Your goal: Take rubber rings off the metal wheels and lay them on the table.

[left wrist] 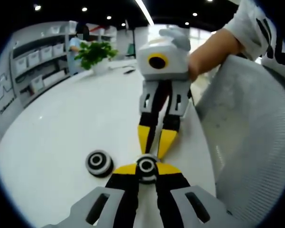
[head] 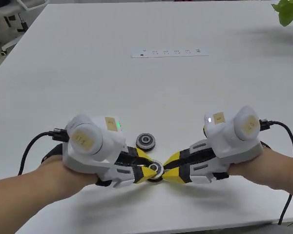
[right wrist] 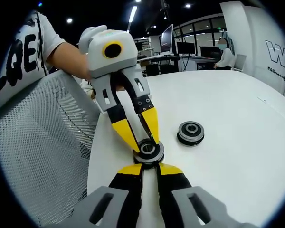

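In head view the left gripper point(head: 145, 173) & right gripper point(head: 168, 172) cover most of the wheel point(head: 156, 168), so can't tell what's on its rim, the strip point(head: 170, 52) has markings too small to read, & plant point(head: 289, 10) + chair point(head: 7, 19) are cut off by frame edges.

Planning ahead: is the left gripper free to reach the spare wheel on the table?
Probably not yet: the left gripper is shut on the held wheel, though the spare wheel lies unobstructed beside it.

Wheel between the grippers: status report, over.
Left gripper shut on wheel. Right gripper at its rim, grip unclear. Second wheel lies apart, not in the way.
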`<state>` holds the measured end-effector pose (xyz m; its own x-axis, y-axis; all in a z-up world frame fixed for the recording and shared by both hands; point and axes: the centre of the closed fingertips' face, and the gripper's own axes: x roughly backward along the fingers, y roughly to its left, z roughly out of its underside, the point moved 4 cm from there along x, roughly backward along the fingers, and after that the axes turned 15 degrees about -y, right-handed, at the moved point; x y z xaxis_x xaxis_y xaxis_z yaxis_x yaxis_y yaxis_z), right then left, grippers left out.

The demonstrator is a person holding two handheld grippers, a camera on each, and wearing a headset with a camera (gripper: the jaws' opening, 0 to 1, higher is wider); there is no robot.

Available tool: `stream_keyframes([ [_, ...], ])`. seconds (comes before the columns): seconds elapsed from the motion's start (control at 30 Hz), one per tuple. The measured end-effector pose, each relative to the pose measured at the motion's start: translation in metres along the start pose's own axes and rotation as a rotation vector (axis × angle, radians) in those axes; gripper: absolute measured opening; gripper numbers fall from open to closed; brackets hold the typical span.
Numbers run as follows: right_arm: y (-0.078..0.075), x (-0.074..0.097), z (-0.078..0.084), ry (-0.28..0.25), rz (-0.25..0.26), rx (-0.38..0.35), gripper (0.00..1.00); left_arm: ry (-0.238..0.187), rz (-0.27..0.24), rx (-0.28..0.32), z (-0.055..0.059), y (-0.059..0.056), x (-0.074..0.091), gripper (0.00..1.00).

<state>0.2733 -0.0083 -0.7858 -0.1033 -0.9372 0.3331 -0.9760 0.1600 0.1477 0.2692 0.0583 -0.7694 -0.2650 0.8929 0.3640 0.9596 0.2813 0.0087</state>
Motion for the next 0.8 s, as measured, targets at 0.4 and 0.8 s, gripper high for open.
stream_keyframes([
  [0.4,-0.0027,0.0020,0.0011,0.004,0.020,-0.047,0.01,0.001,0.000,-0.004,0.0001,0.0003,0.0000,0.13],
  [0.8,-0.0032,0.0048,-0.0006,-0.007,0.041,-0.094,0.00,0.011,-0.002,-0.016,-0.0001,-0.0005,-0.0001,0.13],
])
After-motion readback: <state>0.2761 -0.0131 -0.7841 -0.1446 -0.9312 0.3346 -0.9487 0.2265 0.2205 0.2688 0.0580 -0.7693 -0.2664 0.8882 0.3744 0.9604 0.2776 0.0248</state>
